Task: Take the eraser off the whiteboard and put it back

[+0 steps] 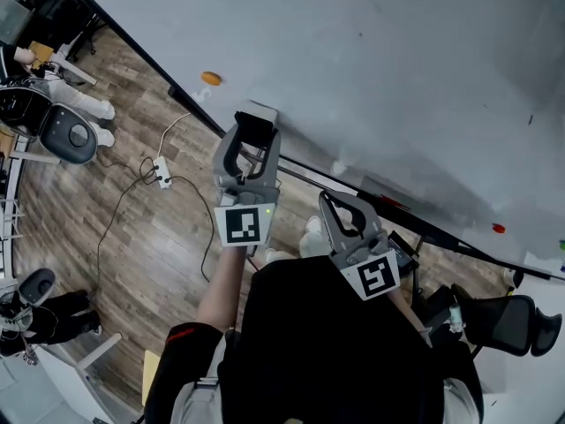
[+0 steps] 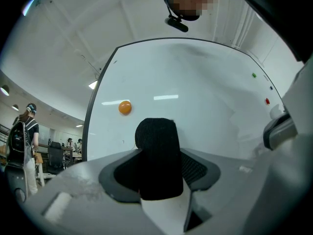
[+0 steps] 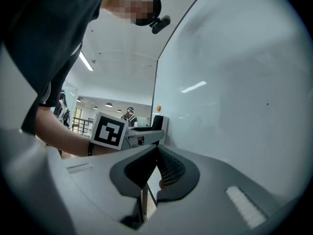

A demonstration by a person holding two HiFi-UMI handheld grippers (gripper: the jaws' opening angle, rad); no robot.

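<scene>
My left gripper (image 1: 252,137) is raised at the whiteboard (image 1: 380,69) and is shut on the eraser (image 1: 258,113), which has a white body and black felt. In the left gripper view the eraser's black felt (image 2: 156,155) fills the gap between the two jaws, with the board right behind it. I cannot tell whether the eraser touches the board. My right gripper (image 1: 334,203) hangs lower and to the right, shut, with nothing in it. The right gripper view shows its pads together (image 3: 157,163) and, beyond them, the eraser (image 3: 159,123) by the board.
An orange magnet (image 1: 210,79) sticks to the board left of the eraser. A red magnet (image 1: 499,229) sits at the far right. The board's tray (image 1: 424,223) runs below. On the floor are a power strip (image 1: 162,177), an office chair (image 1: 66,132) and a second chair (image 1: 508,321).
</scene>
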